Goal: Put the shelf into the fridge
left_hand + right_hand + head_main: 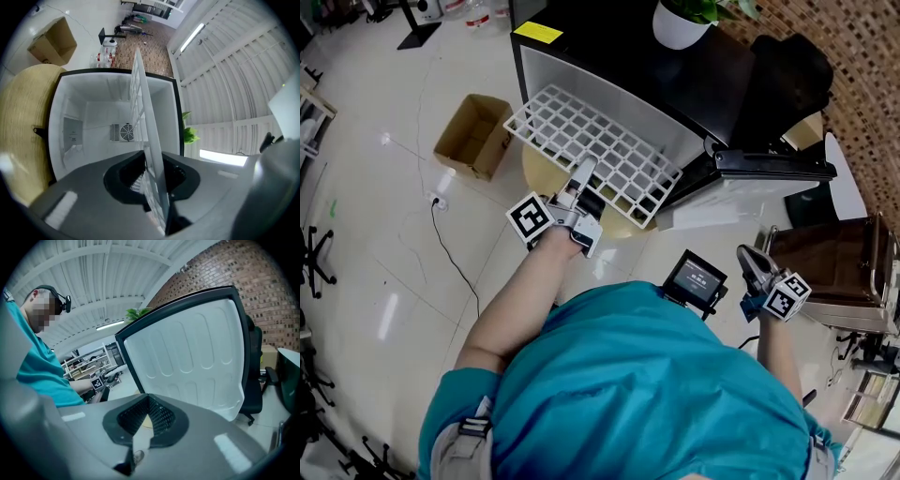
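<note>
A white wire-grid shelf (605, 150) hangs in front of the open black fridge (619, 52), with its far edge at the mouth. My left gripper (584, 172) is shut on the shelf's near edge. In the left gripper view the shelf (142, 105) runs edge-on between the jaws of that gripper (150, 165) towards the white fridge interior (89, 117), which has a small fan grille at the back. The fridge door (769, 171) stands open to the right. My right gripper (750, 260) hangs near the door, shut and holding nothing; its view shows the door's white liner (187, 357) beyond the gripper (146, 401).
An open cardboard box (473, 136) sits on the floor to the left. A potted plant (680, 21) stands on the fridge top. The fridge rests on a round tan platform (542, 173). A black chair (787, 75) and a wooden cabinet (834, 267) stand at the right.
</note>
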{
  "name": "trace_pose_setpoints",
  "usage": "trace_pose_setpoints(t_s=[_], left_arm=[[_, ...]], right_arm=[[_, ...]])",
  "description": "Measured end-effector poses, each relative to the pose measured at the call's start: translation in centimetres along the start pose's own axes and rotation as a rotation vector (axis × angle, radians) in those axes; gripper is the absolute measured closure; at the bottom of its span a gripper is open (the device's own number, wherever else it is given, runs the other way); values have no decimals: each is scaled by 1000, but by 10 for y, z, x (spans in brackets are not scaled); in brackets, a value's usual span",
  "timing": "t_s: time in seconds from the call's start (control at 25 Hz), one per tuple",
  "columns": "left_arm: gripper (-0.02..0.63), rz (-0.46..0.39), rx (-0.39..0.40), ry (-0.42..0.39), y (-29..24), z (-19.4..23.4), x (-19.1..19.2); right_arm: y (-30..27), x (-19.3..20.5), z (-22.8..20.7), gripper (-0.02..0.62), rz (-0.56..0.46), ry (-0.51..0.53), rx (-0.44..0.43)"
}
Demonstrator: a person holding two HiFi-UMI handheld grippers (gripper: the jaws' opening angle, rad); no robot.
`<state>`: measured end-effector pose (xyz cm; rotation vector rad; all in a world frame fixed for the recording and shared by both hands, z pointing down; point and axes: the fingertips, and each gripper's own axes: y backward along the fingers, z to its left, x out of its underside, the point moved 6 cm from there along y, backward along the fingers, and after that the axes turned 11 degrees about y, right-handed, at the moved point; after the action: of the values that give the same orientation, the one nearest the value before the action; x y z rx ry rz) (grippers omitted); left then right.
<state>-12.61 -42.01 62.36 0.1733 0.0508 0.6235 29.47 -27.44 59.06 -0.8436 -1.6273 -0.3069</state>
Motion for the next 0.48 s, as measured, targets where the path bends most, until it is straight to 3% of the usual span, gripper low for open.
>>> trace_pose_setpoints(t_s=[0.16, 0.28, 0.32, 0.44, 0.48], left_arm=[[541, 168, -32, 24, 4, 6, -1], [545, 197, -52, 8, 3, 7, -5], [562, 187, -26, -17, 1, 3, -8], [583, 134, 174, -131, -13, -24, -16], [583, 116, 209, -145, -16, -31, -17]], right_arm=[[-1, 1, -5, 594, 3, 0, -3], [-4, 1, -6, 594, 8, 0, -13], [-5, 1, -5, 594, 10, 0, -16], [-8, 3, -4, 594, 11, 0, -18], [-8, 4, -4, 594, 12, 0, -18]])
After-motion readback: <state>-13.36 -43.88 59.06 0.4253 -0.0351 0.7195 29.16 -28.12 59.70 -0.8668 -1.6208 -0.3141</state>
